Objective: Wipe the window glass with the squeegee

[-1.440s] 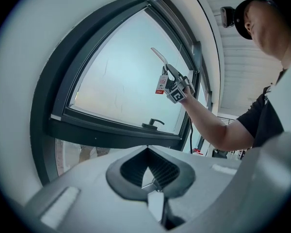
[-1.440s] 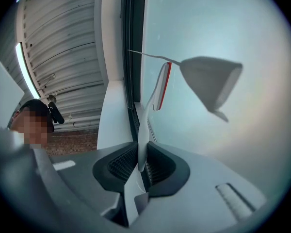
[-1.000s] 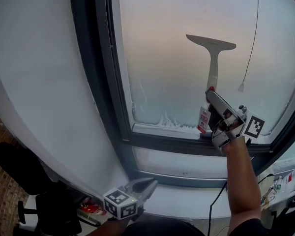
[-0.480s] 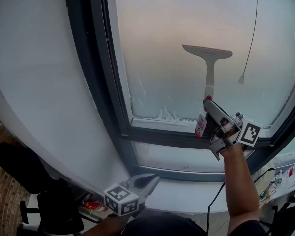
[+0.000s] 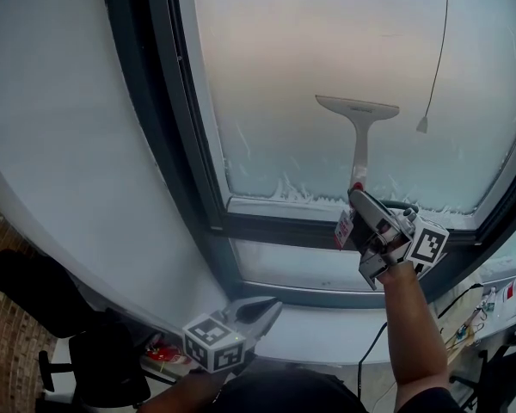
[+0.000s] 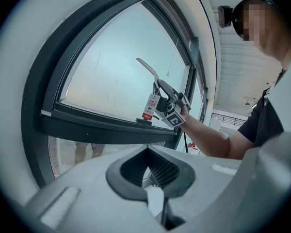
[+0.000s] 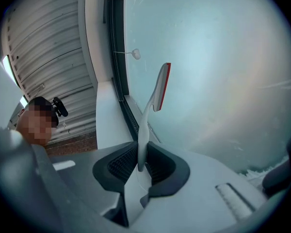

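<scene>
Clamping the squeegee (image 5: 359, 136) upright, the right gripper (image 5: 358, 196) sits below.

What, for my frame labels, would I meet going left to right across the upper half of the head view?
white wall → dark window frame → squeegee → hanging cord
</scene>
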Demonstrator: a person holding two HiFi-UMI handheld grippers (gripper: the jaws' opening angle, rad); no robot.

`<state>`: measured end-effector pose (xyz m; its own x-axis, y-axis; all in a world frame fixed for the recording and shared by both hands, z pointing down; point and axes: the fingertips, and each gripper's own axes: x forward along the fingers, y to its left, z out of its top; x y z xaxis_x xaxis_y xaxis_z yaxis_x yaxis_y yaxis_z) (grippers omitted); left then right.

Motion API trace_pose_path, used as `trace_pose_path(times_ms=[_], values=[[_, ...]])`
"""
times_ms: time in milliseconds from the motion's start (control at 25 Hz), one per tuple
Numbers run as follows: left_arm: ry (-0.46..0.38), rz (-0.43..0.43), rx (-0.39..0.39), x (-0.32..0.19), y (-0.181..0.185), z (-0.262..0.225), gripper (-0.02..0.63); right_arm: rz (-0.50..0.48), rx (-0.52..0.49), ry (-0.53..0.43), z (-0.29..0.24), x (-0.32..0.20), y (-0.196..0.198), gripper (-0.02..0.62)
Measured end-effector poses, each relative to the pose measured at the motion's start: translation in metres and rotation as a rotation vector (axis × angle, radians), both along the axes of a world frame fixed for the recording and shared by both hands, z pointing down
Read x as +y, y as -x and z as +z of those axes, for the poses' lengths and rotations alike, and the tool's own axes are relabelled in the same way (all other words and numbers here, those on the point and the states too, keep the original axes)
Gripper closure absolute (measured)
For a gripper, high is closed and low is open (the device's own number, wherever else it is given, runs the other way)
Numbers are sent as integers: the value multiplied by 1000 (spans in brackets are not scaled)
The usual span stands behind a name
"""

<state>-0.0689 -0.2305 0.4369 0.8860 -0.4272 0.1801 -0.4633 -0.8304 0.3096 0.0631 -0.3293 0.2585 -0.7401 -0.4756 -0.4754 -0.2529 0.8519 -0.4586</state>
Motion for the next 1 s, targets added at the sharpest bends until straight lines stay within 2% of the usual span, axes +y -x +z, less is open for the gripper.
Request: trace_pose_path(times_ms=[360, 1000], values=[[3, -2, 6, -1, 2, 1, 606, 20, -28, 64, 41, 4, 0, 509], [24, 26, 13, 1, -1, 11, 606, -4, -98, 166, 106, 13, 2, 508]])
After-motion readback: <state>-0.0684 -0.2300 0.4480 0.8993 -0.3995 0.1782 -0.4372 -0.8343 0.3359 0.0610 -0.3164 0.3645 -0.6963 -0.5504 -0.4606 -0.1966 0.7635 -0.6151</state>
